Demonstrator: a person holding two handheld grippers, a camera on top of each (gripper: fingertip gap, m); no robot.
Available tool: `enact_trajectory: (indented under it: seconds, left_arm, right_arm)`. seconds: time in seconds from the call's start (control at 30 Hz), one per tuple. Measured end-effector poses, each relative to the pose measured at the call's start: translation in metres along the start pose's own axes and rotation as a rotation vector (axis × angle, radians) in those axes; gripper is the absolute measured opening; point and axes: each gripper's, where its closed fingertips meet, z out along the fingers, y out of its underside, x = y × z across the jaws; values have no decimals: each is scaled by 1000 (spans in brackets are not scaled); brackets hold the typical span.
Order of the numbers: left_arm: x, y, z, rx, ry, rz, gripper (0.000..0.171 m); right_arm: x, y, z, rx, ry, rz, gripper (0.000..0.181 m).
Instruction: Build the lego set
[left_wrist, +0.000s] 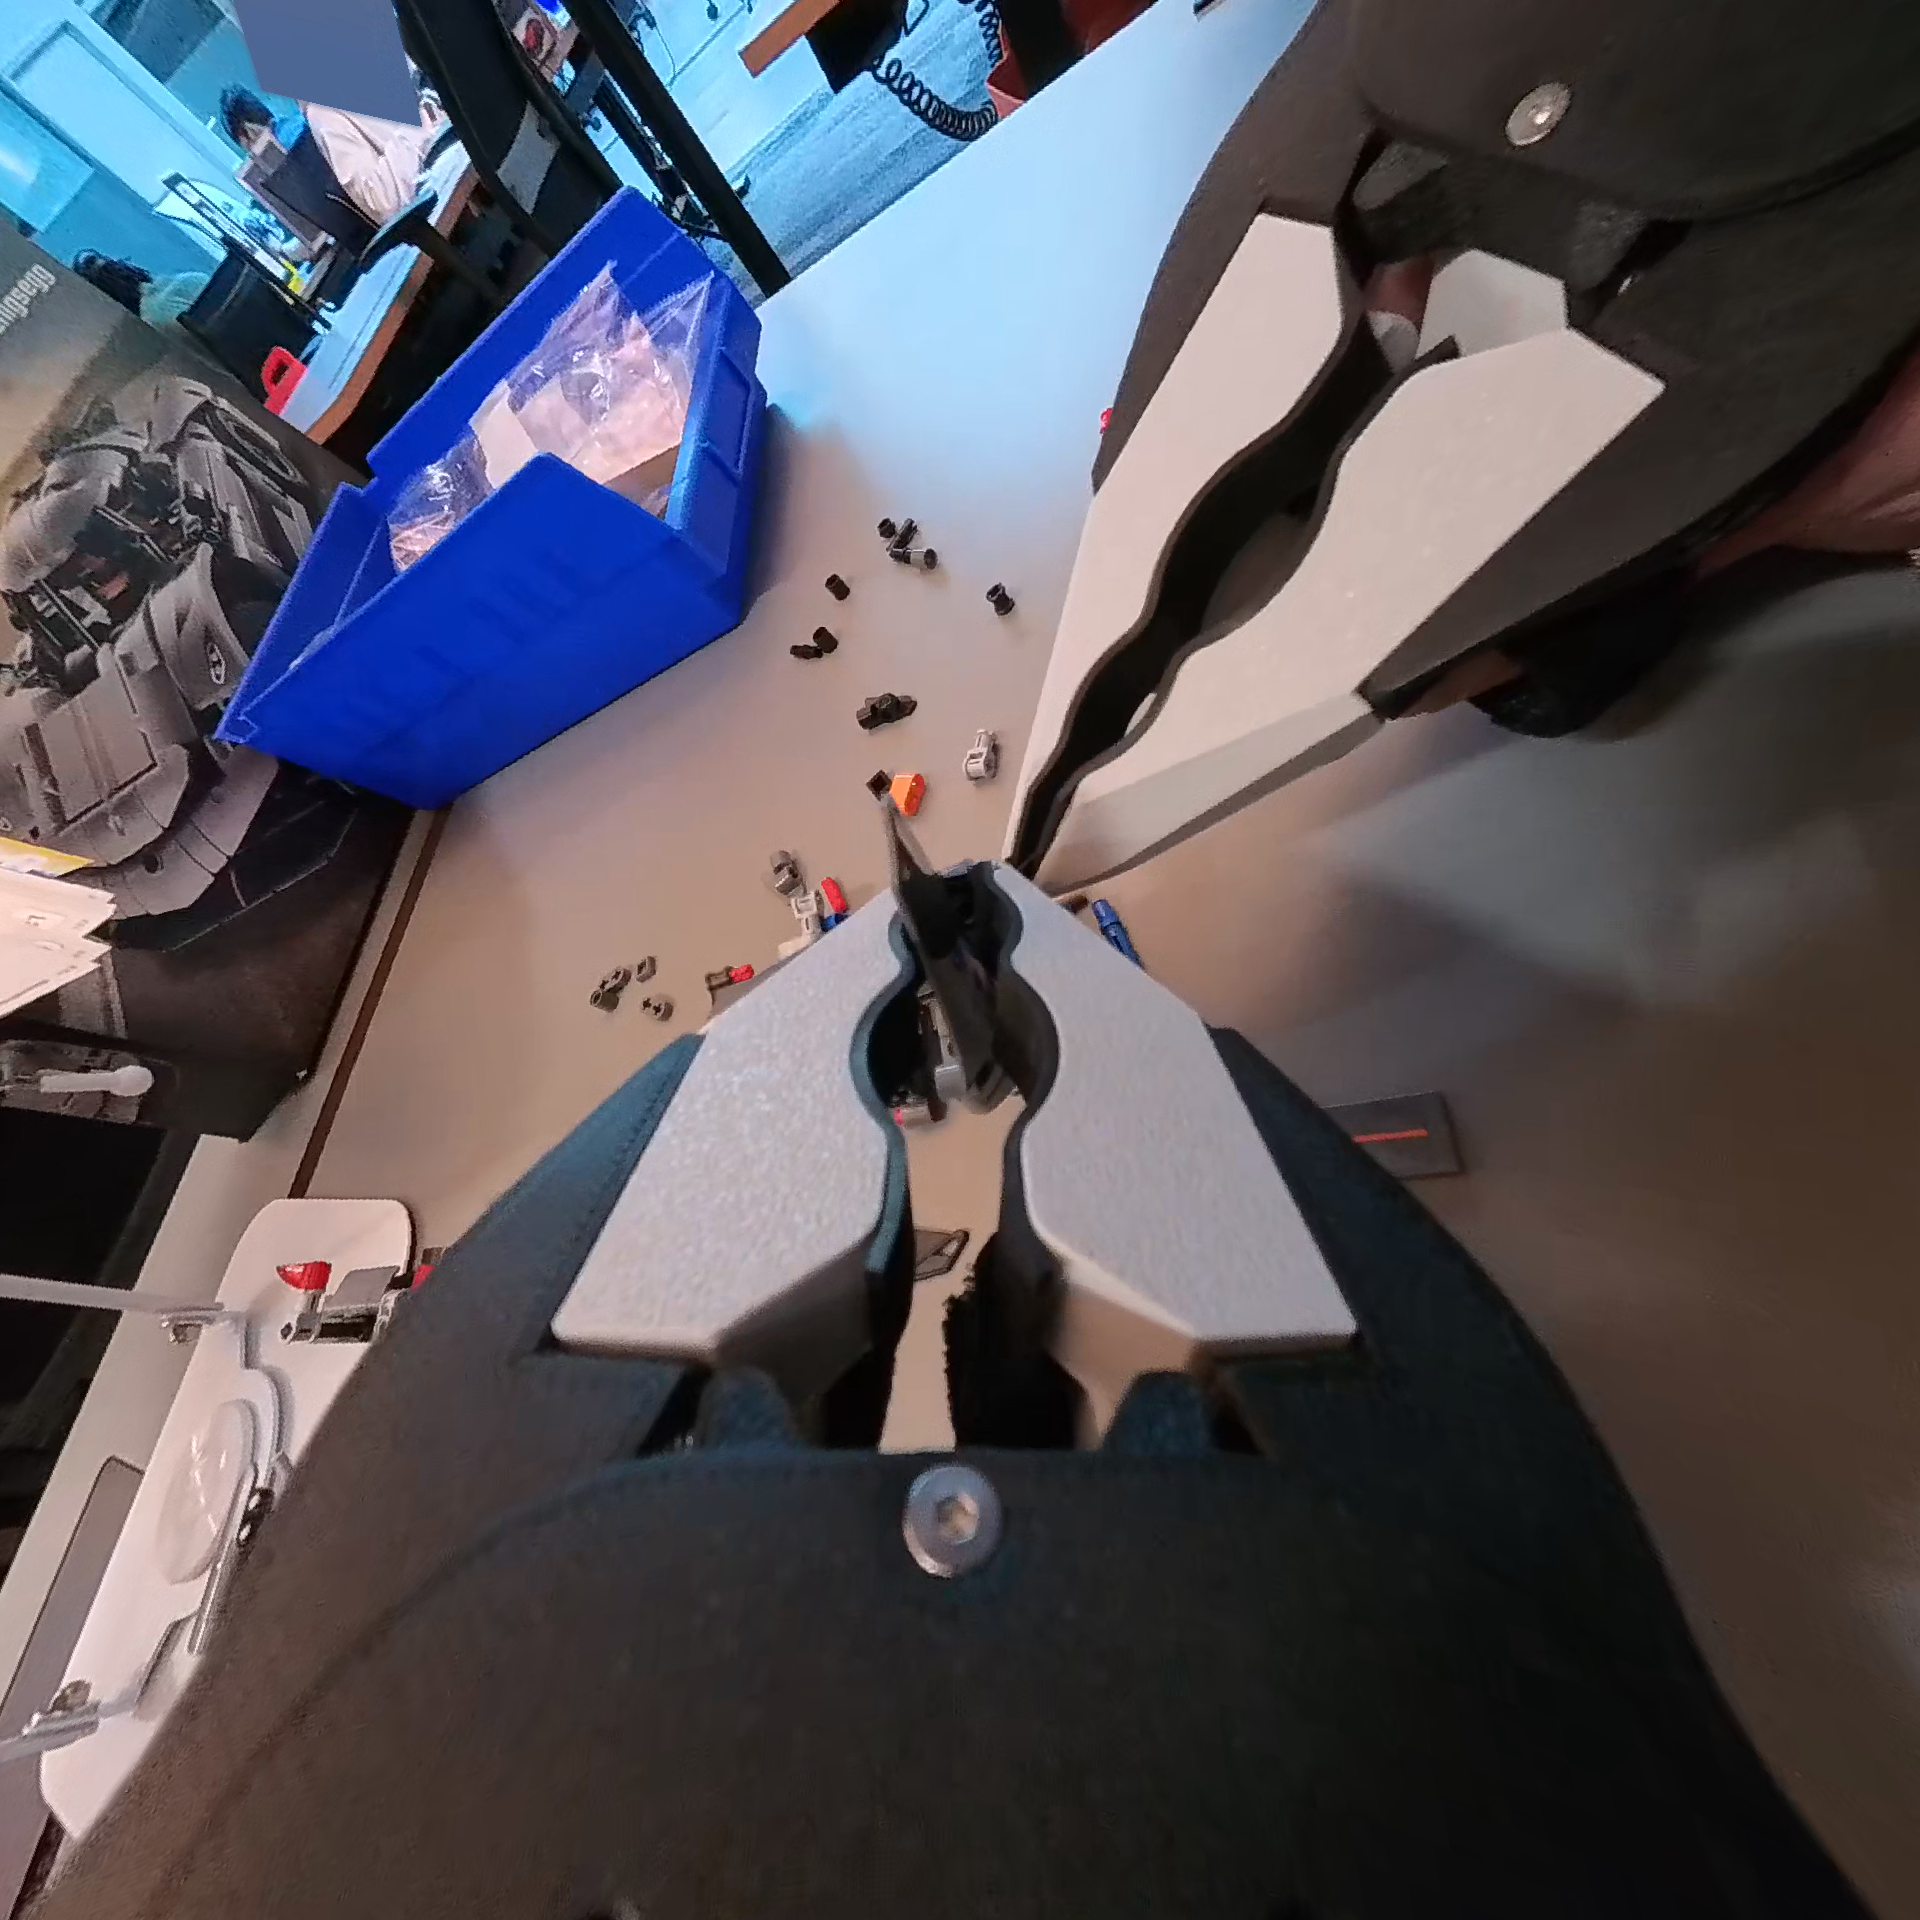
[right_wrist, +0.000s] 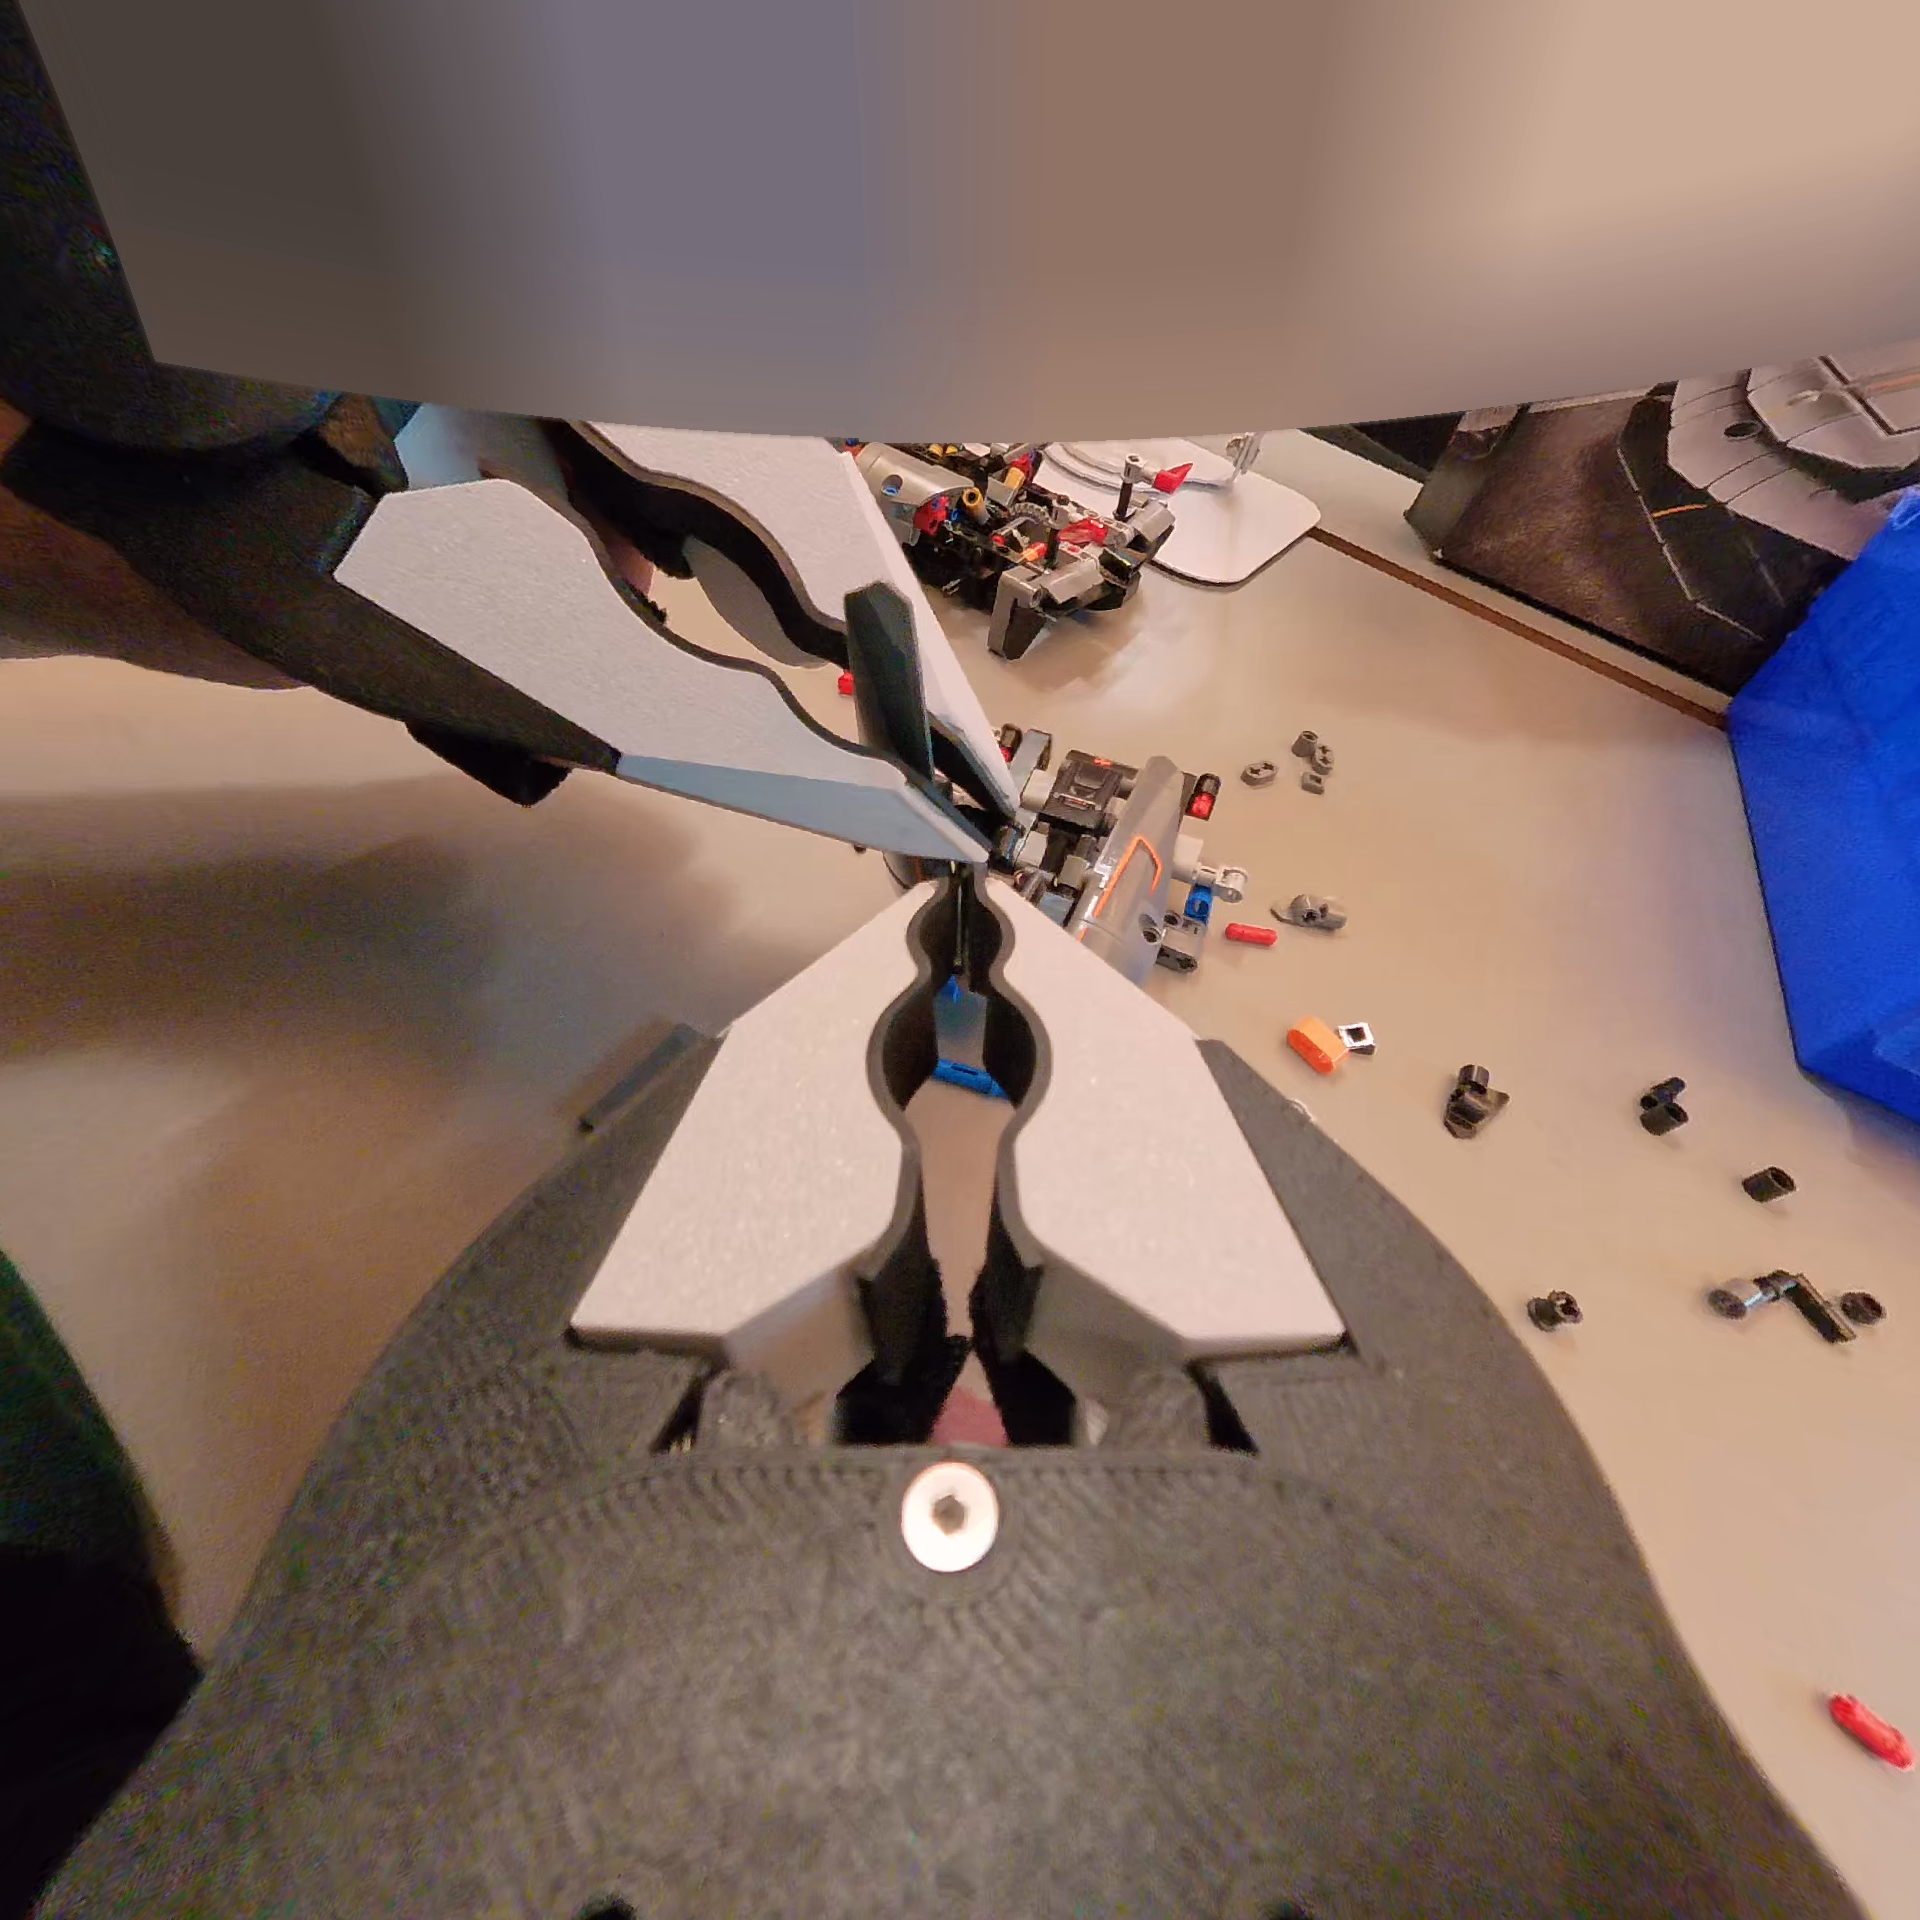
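Note:
My left gripper (left_wrist: 966, 883) is shut on a flat black lego panel (left_wrist: 914, 862) that sticks out past its fingertips. The same gripper (right_wrist: 977, 831) and panel (right_wrist: 888, 675) enter the right wrist view from the upper left. My right gripper (right_wrist: 961, 894) is shut on a thin black part (right_wrist: 961, 930), tip to tip with the left gripper. It comes in from the upper right in the left wrist view (left_wrist: 1023, 862). Just beyond both tips a grey sub-assembly with an orange stripe (right_wrist: 1132, 883) lies on the table. A larger lego assembly (right_wrist: 1029, 540) sits farther back.
Loose small pieces lie scattered on the beige table (right_wrist: 1558, 935), among them an orange piece (right_wrist: 1314, 1044), black connectors (left_wrist: 883, 712) and a red pin (right_wrist: 1870, 1730). A blue bin with plastic bags (left_wrist: 499, 623) and the set's box (left_wrist: 125, 623) stand nearby. A white stand base (right_wrist: 1226, 520) lies behind. My left and right fingertips are right by each other.

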Motion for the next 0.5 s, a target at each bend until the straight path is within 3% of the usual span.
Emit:
enact_trajectory:
  seconds: [0.5]
  left_arm:
    - [3, -3, -4, 29, 133, 1, 4]
  right_arm:
    - [-4, -5, -4, 41, -45, 4, 0]
